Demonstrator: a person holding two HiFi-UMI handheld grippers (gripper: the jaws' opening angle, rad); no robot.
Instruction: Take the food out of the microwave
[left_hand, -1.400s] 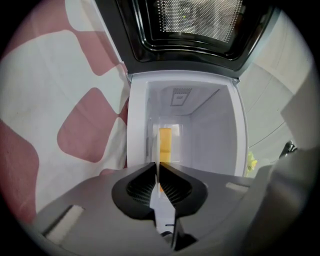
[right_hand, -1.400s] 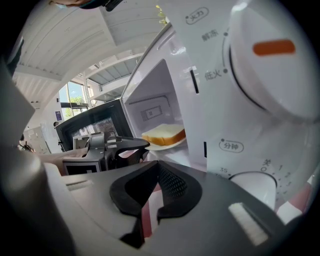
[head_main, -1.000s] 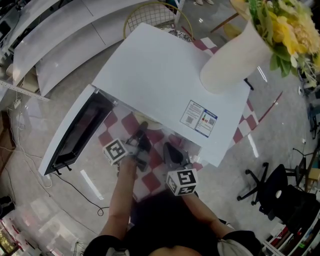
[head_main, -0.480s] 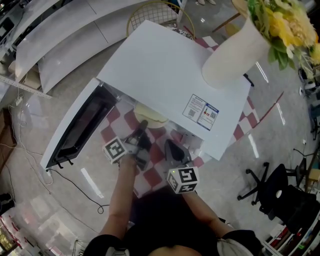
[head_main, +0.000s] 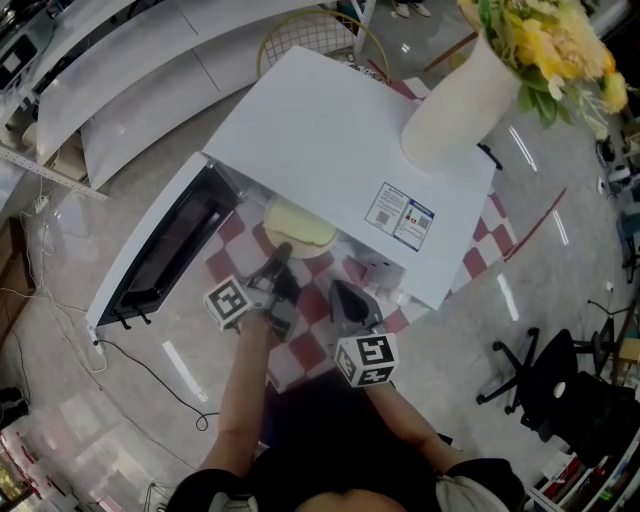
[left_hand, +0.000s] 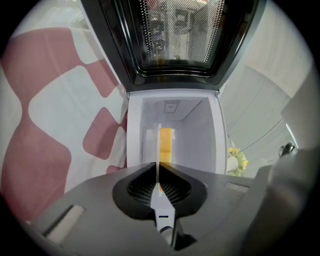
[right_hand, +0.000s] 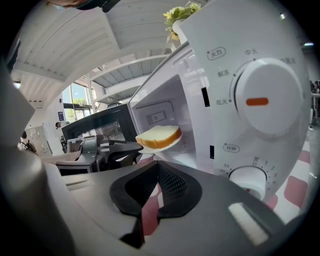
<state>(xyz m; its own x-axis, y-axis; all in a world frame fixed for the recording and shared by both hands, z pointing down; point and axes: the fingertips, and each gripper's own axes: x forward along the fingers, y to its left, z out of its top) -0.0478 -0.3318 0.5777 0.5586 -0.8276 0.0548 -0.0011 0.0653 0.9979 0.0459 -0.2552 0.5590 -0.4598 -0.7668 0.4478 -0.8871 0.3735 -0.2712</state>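
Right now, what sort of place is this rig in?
Probably a lab or showroom mock-up, not a home kitchen: the microwave sits on a checkered cloth, with an office chair on a wide glossy floor beside it.

Left gripper (head_main: 283, 252): held level, fingers (left_hand: 142, 185) clamped on the plate (right_hand: 162, 148) rim. Right gripper (head_main: 341, 292): just beside the left, tilted downward, fingers (right_hand: 175, 187) closed tip to tip with nothing between them. Both forearms extend forward, side by side.

Head view: steep overhead on microwave (head_main: 340, 150). 2 gripper views close, facing its open cavity (left_hand: 172, 127), shared.
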